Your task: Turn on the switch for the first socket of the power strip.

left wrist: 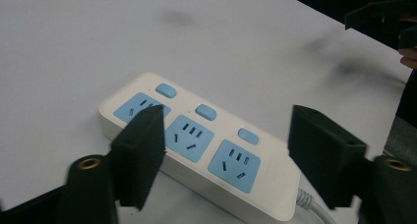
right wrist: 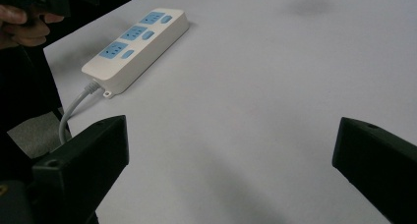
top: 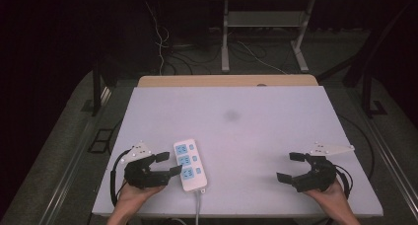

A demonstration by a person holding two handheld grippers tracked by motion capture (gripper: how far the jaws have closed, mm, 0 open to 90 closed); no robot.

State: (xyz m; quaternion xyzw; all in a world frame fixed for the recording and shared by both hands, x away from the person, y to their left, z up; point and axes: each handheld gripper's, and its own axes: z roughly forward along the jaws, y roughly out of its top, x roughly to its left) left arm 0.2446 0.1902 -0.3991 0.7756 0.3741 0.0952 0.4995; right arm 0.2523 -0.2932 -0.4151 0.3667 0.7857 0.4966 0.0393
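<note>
A white power strip with three blue sockets and blue switches lies flat near the table's front left, its cable running off the front edge. My left gripper is open just left of the strip, jaws pointing at it; in the left gripper view the power strip lies between and beyond the two jaws. My right gripper stands open at the front right with nothing between its jaws. The right gripper view shows the power strip far off at upper left with its cable.
The white table top has a faint dark smudge near its middle. A wooden edge runs along the far side. Beyond it are desk legs and loose cables on the floor.
</note>
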